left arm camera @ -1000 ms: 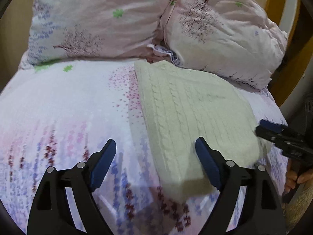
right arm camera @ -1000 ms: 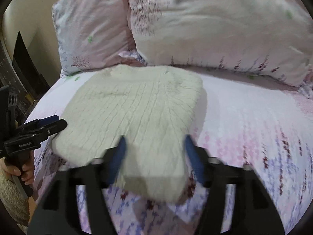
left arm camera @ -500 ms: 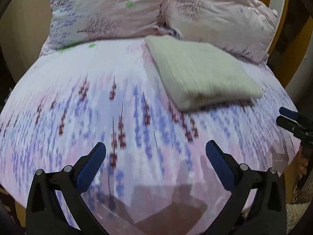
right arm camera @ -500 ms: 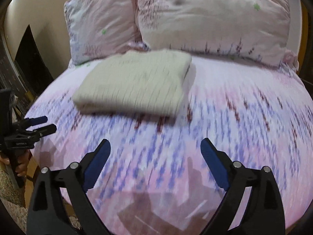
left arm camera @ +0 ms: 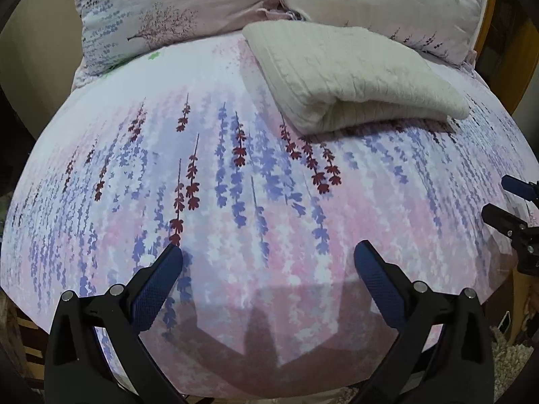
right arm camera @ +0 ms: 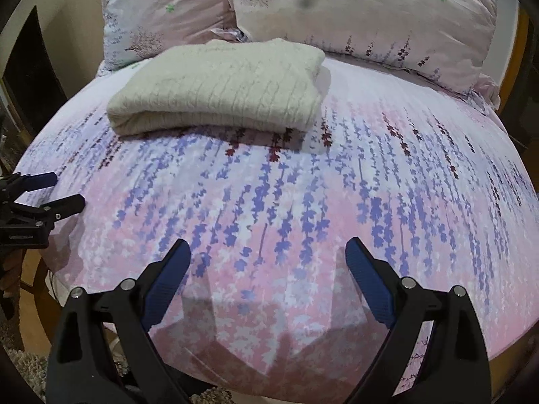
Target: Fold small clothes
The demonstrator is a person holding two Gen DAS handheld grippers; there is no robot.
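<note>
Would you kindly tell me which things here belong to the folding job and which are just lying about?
Part of the job:
- folded cream sweater
- left tongs, open
- right tongs, open

Just there:
- two floral pillows
- floral bedsheet

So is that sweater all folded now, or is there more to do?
It looks done: the cream cable-knit sweater lies folded into a neat rectangle on the floral bedsheet, just in front of the pillows. Nothing is in hand: the left gripper and the right gripper are both open and empty, well short of the sweater. No other clothes show on the bed, so nothing seems left.
</note>
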